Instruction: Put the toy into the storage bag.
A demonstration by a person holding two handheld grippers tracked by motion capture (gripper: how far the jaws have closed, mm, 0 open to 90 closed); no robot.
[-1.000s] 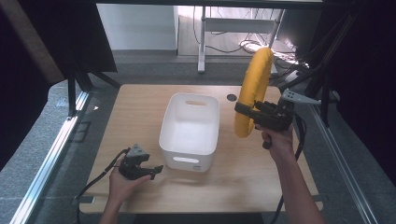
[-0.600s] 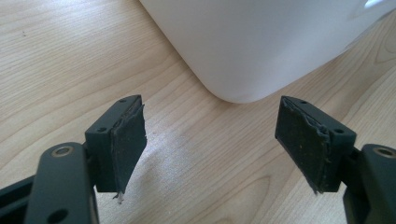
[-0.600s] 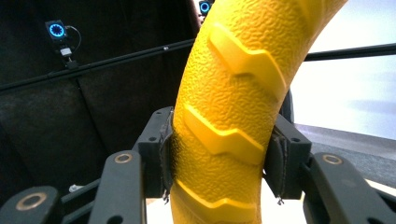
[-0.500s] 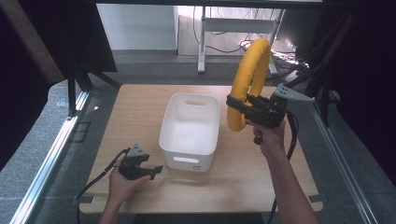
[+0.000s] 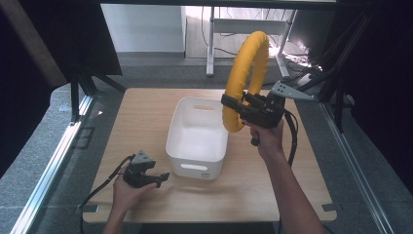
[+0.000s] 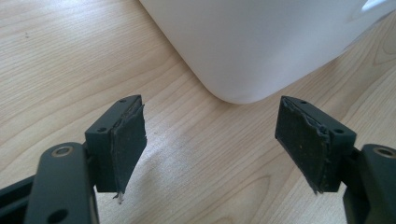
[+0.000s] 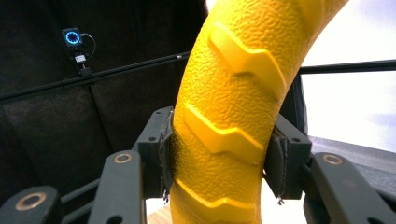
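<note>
Yellow bumpy rubber ring (image 5: 246, 73) held up above the table's right side.
The right gripper (image 5: 234, 105) squeezes its lower part, beside the white plastic tub's (image 5: 197, 141) right rim; the left gripper (image 5: 158, 178) rests wide, holding nothing.

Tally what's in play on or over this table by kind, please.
Yellow ring: 1
White bin: 1
Grippers: 2, left gripper open, right gripper shut on the ring
Total: 4

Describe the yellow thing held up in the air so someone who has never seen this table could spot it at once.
Start at the wooden table and find the white bin in its middle. Just right of the bin, the right gripper is clamped on a yellow ring held upright above the tabletop. It is the one bright yellow thing, textured with raised chevron ridges.
</note>
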